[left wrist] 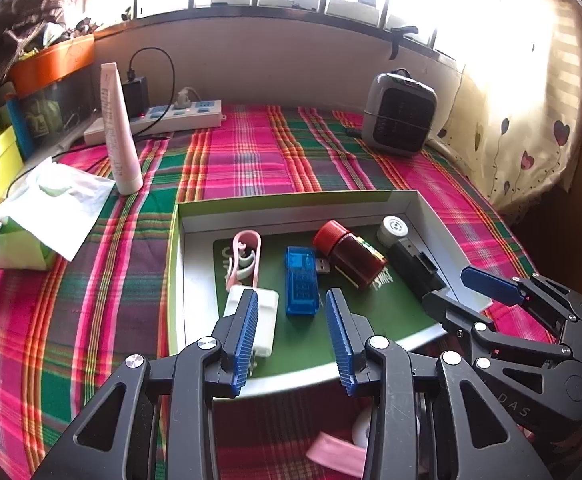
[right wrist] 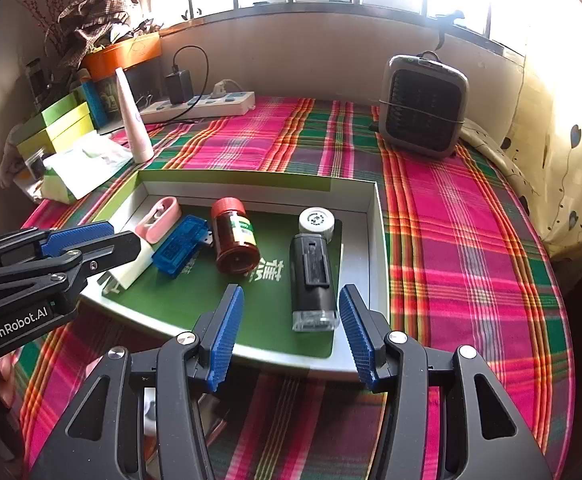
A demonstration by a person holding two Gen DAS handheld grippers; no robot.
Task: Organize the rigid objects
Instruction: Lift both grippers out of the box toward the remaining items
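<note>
Now, reading the left wrist view from left to right, the shallow box (left wrist: 419,204) at lower centre holds a row: a pink clip (left wrist: 245,258), a white charger (left wrist: 257,320) below it, a blue USB tester (left wrist: 301,282), a red-capped bottle (left wrist: 351,254) on its side, a white round cap (left wrist: 393,230) and a black device (left wrist: 415,268). The left gripper (left wrist: 293,338) hangs released at the bottom of the frame, nothing between its pads, one pad overlapping the charger in the picture. At right, the right gripper (left wrist: 457,290) is likewise unclenched beside the black device; in its own view that device (right wrist: 313,276) lies just ahead of the empty right gripper (right wrist: 291,332). Everything seems already boxed, so the step in hand looks like withdrawing. To do it well, I would back both grippers straight out, clearing the box rim and not brushing the charger or device.
</note>
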